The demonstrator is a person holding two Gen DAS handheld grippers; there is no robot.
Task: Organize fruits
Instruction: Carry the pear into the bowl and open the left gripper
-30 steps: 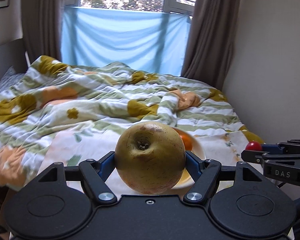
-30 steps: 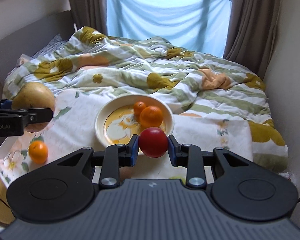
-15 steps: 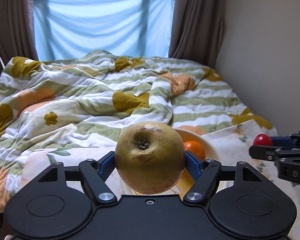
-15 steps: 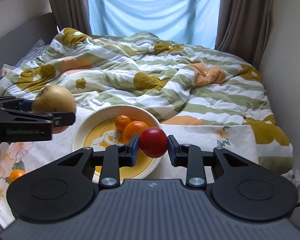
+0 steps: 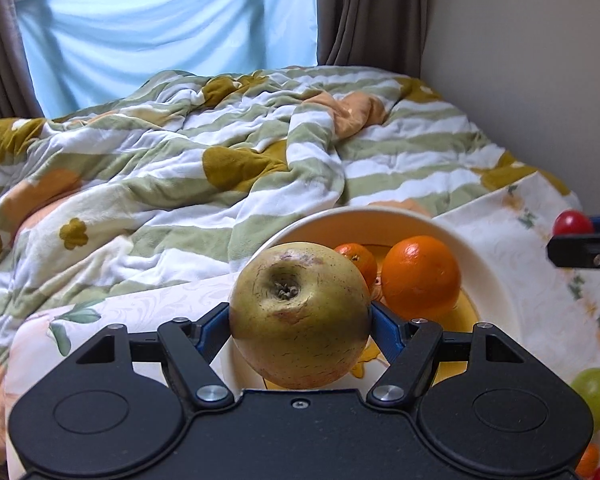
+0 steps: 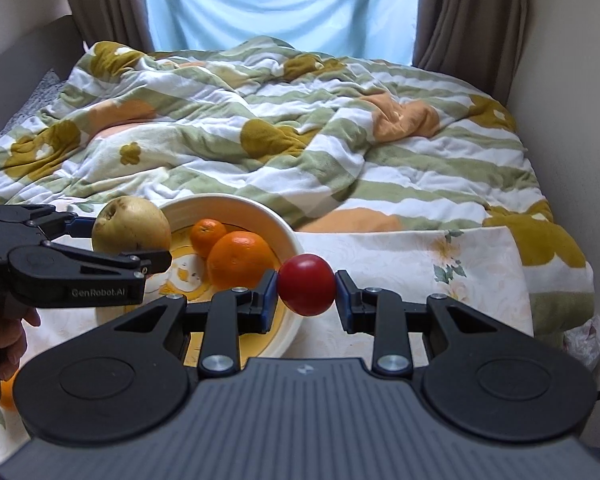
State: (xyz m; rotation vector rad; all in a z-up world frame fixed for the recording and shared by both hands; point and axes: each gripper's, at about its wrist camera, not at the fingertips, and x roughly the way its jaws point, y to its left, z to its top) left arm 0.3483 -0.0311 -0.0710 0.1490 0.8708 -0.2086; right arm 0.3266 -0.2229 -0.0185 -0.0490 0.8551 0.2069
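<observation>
The left claw [image 5: 300,320] is clamped on a large yellow-green pear [image 5: 300,316], its blue pads pressed to both sides, and carries it over the near-left rim of the cream bowl [image 6: 260,210]. The right claw [image 6: 306,286] is closed tight on a small red tomato [image 6: 306,285], held in the air at the bowl's near-right edge.

The job looks partly done. A large orange [image 6: 242,258] and a smaller tangerine [image 6: 207,236] already sit touching in the bowl; the pear and tomato have yet to be let go over it. Loose fruit remains outside: a green fruit [image 5: 598,396], probably a grape, with an orange piece and a red one at the left view's lower right corner, and another orange fruit [image 6: 7,394] by the person's hand [image 6: 4,336].

The bowl rests on a floral cloth [image 6: 420,256] spread at the foot of a bed, with a rumpled striped duvet [image 6: 300,132] behind. Beyond are brown curtains [image 6: 472,12], a pale blue sheet [image 6: 280,0] over the window, and a plain wall on the right.
</observation>
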